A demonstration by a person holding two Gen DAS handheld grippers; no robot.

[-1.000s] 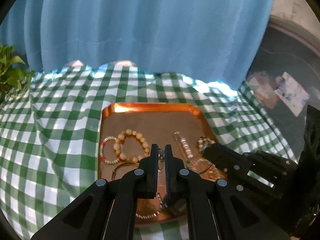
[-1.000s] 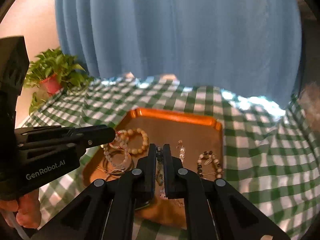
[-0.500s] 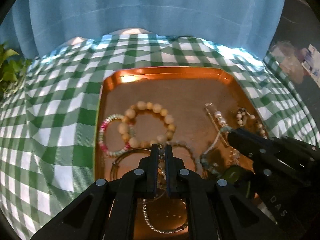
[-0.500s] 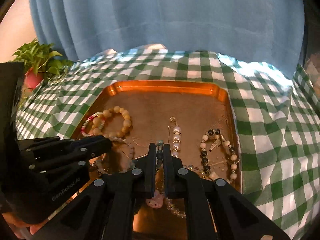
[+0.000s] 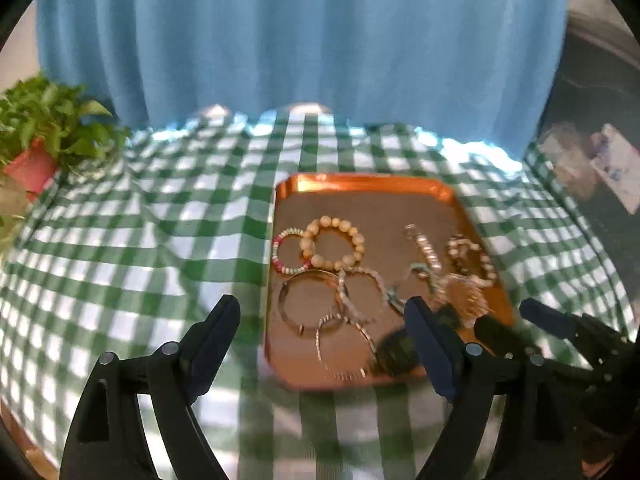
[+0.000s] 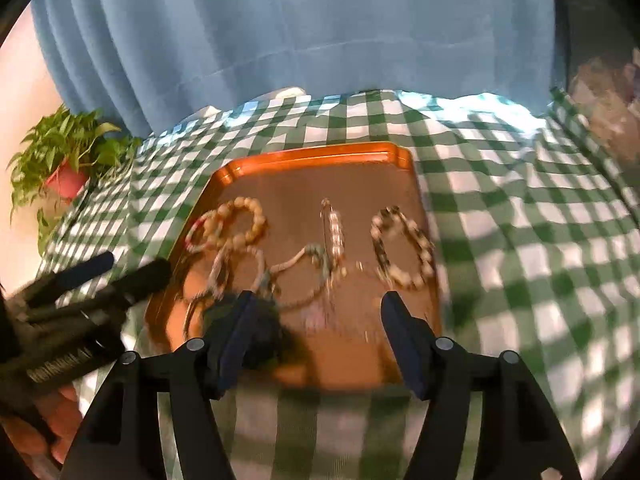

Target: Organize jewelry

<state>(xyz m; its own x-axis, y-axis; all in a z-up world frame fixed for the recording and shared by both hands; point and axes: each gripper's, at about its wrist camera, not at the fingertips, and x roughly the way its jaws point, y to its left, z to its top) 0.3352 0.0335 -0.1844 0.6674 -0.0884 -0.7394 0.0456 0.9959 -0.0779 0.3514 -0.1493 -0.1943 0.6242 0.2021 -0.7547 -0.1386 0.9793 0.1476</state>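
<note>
A copper tray (image 5: 360, 181) (image 6: 312, 157) lies on the green checked cloth and holds several bracelets. Among them are a wooden bead bracelet (image 5: 334, 245) (image 6: 240, 220), a pink and green bead bracelet (image 5: 288, 250), a metal bangle (image 5: 308, 300), a pearl pin (image 6: 334, 228) and a black and white bead bracelet (image 6: 402, 248). My left gripper (image 5: 322, 320) hovers over the tray's near left edge. Its jaws are opening, with nothing gripped between them. My right gripper (image 6: 320, 312) hangs over the tray's near edge. Its jaws are opening too and hold nothing.
A potted plant (image 5: 40, 140) (image 6: 68, 156) stands at the table's far left. A blue curtain (image 5: 300, 40) hangs behind the table. The checked cloth (image 5: 140, 220) spreads left of the tray. A hand (image 6: 60, 420) holds the left gripper (image 6: 120, 276).
Both grippers have gone from shut to open. Both have drawn back from the jewelry toward the tray's near edge, and the left one has shifted left.
</note>
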